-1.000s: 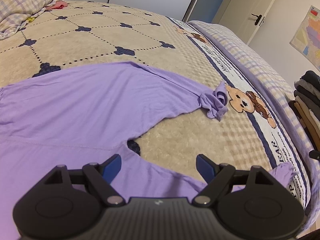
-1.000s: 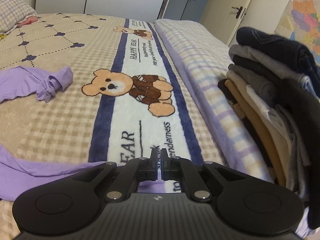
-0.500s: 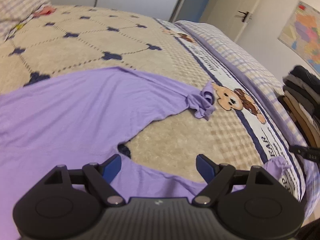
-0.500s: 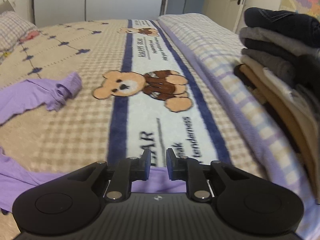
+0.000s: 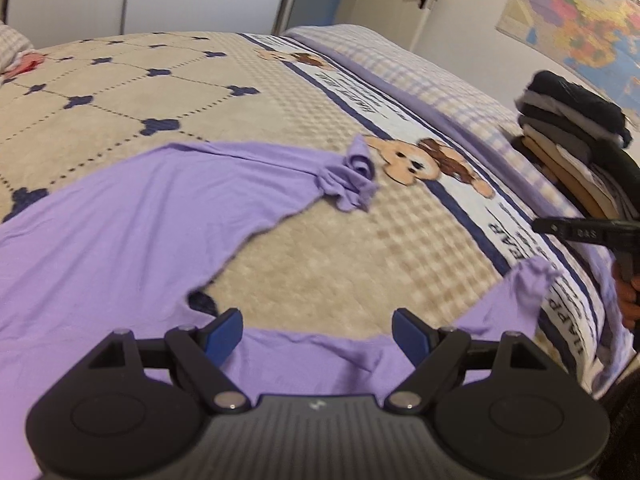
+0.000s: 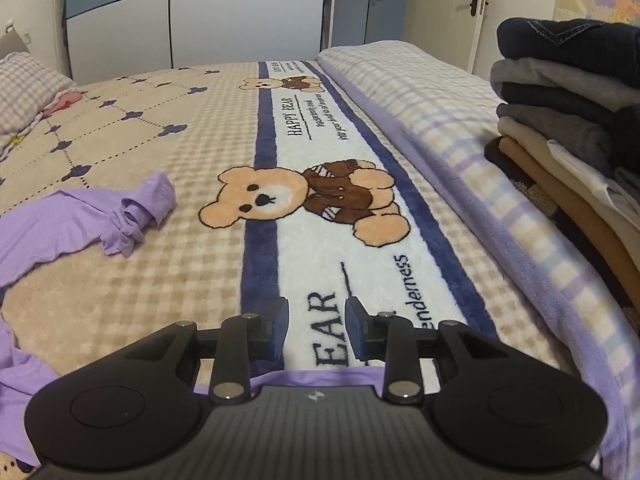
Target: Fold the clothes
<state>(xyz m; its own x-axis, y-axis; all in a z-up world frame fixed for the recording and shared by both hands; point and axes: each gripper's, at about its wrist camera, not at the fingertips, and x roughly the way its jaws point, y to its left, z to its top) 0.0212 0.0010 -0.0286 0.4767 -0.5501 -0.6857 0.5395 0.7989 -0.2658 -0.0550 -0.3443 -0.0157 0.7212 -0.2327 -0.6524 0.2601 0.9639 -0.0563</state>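
A purple garment (image 5: 132, 220) lies spread on the bed, and two long parts of it run to the right. One part ends in a bunched cuff (image 5: 352, 178) (image 6: 136, 208) beside the printed bear. The other ends crumpled (image 5: 528, 280) near the bed's right side. My left gripper (image 5: 318, 328) hovers open over the nearer part, with nothing between its blue pads. My right gripper (image 6: 316, 320) has its jaws opening, and only the bedspread shows between them. A strip of purple cloth (image 6: 320, 378) lies just under its fingers. In the left wrist view the right gripper (image 5: 548, 227) shows at the right, held by a hand.
A stack of folded clothes (image 6: 560, 120) (image 5: 568, 128) stands on the checked blanket (image 6: 460, 128) at the right. A checked pillow (image 6: 24, 88) lies at the far left. Beyond the bed are cupboard doors (image 6: 200, 20), a door (image 6: 440, 8) and a wall map (image 5: 580, 20).
The right jaws were shut and now stand apart, a little lower over the purple cloth end. The left gripper has rolled slightly and stays open over the garment.
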